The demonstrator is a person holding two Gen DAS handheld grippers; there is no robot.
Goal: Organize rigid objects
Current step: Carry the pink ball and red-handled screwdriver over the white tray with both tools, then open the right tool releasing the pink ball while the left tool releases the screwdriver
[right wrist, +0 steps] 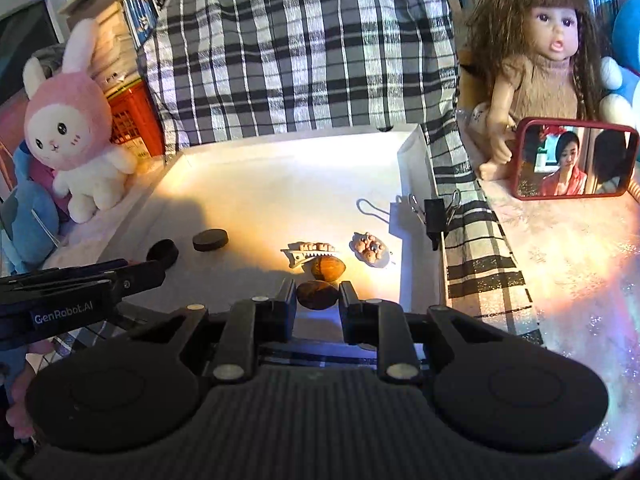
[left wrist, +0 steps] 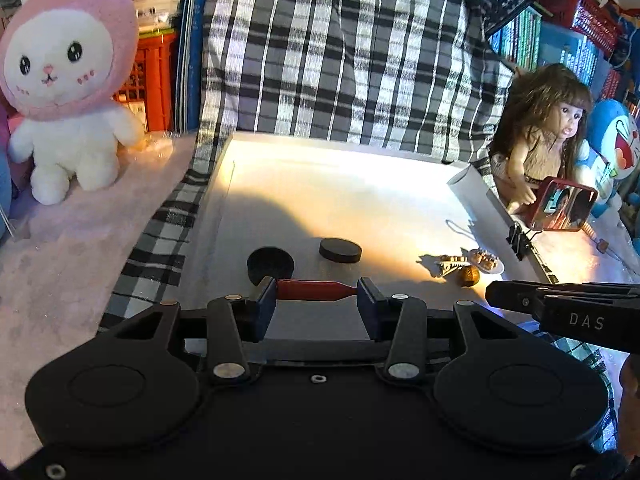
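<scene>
A white tray (left wrist: 320,184) holds the small objects. My left gripper (left wrist: 316,290) is shut on a red stick-like piece (left wrist: 316,290) held crosswise between its blue pads, just in front of two black discs (left wrist: 270,264) (left wrist: 340,250). My right gripper (right wrist: 318,294) is shut on a brown nut (right wrist: 317,295) near the tray's front. A second brown nut (right wrist: 328,267), a cream hair clip (right wrist: 308,254) and a pink paw charm (right wrist: 370,249) lie just beyond it. The discs also show in the right wrist view (right wrist: 211,239) (right wrist: 163,253).
A checked cloth (left wrist: 340,52) hangs behind the tray. A pink rabbit plush (left wrist: 66,92) stands at the left, a doll (right wrist: 548,60) and a red-framed mirror (right wrist: 574,160) at the right. A black binder clip (right wrist: 434,216) grips the tray's right wall.
</scene>
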